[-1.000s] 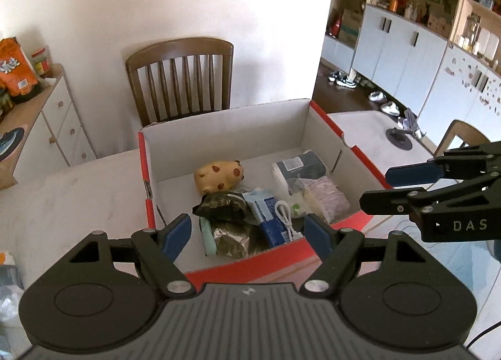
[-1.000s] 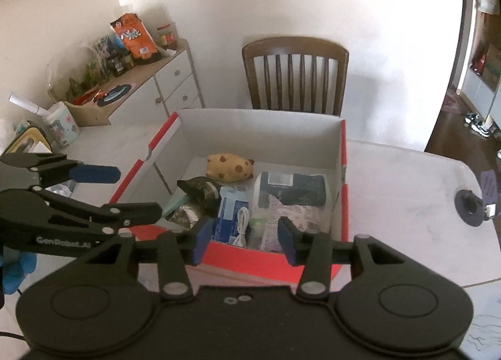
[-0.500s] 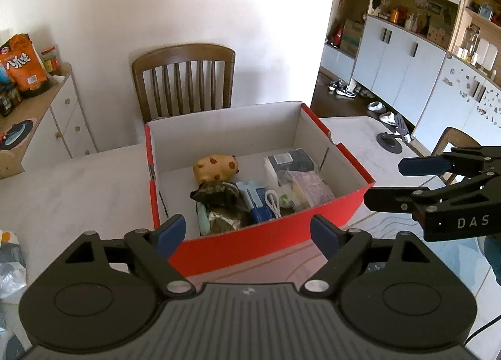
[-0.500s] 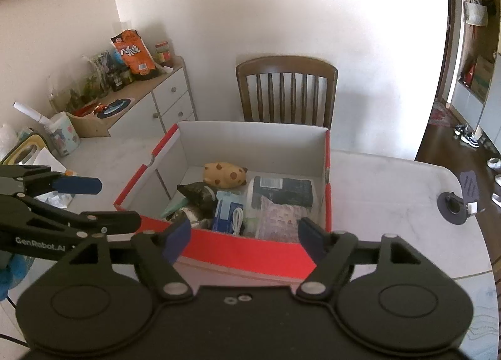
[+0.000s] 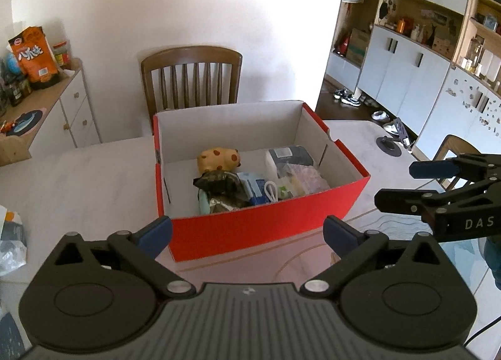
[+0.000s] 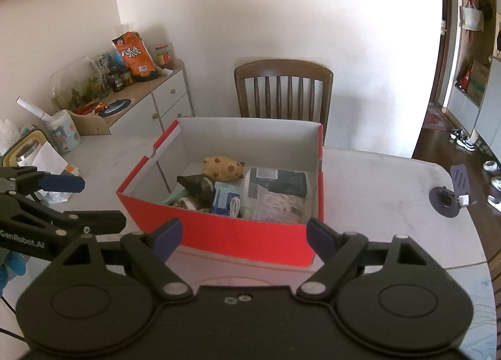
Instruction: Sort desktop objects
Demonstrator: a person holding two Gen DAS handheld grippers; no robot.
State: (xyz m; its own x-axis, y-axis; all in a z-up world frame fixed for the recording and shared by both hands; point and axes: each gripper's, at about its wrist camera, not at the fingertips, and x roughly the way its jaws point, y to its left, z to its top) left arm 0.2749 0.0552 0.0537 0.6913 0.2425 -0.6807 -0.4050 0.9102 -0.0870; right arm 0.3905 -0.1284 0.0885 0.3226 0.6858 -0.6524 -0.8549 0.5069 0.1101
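Before the red box [image 5: 263, 228], both claws – left claw [image 5: 247, 231], right claw [image 6: 244, 236] – have just opened wide; empty.

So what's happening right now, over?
Left gripper, right gripper: jaws just opened, empty. Red box holds sorted items. Nothing in the way.

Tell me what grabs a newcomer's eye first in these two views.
The red box at the middle of the table, white inside and open-topped, stands out first. A yellow spotted plush toy lies near its back wall, with packets and a white cable crowded in front of it. Both the left gripper and the right gripper stand open and empty before the box's near wall.
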